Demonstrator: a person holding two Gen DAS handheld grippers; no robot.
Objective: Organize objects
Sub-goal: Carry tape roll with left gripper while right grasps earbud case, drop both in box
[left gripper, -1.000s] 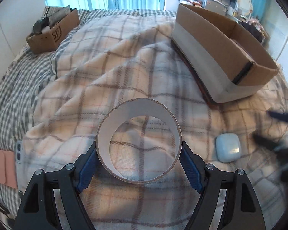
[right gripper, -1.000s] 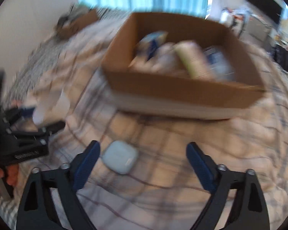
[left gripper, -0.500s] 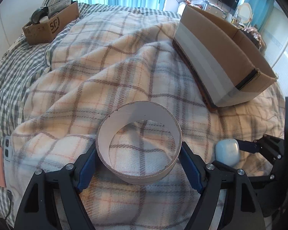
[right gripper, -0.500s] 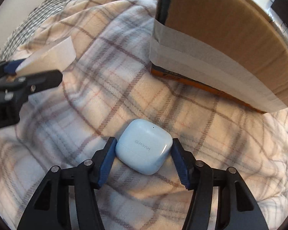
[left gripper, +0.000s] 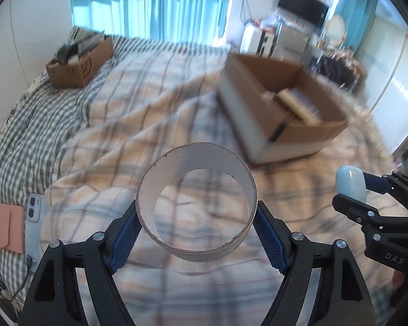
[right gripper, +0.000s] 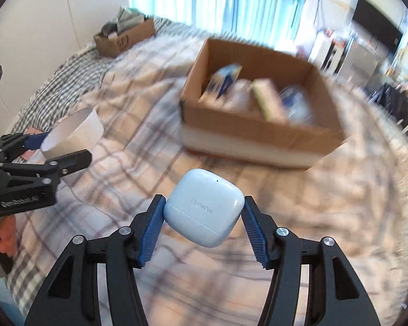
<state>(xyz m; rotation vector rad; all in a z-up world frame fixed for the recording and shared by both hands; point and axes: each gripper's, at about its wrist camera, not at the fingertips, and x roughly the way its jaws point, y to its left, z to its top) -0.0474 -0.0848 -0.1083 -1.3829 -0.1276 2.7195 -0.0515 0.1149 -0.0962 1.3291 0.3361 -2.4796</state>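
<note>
Between left gripper (left gripper: 197,231) pads: cardboard ring (left gripper: 197,203), clamped; right gripper (right gripper: 202,224) grips earbud case (right gripper: 204,207)

We see black grippers (right gripper: 202,221), ribbed blue pads (right gripper: 149,233), silver screws, white "GenRobot.AI" and "DAS" lettering, bare skin on left hand (right gripper: 6,237).

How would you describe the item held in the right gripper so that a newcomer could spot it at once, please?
Start at the large open cardboard box on the plaid blanket. Nearer the camera, the right gripper holds a pale blue earbud case above the bedding. Unlike the white cardboard ring, it is a closed, rounded case marked HUAWEI.
</note>
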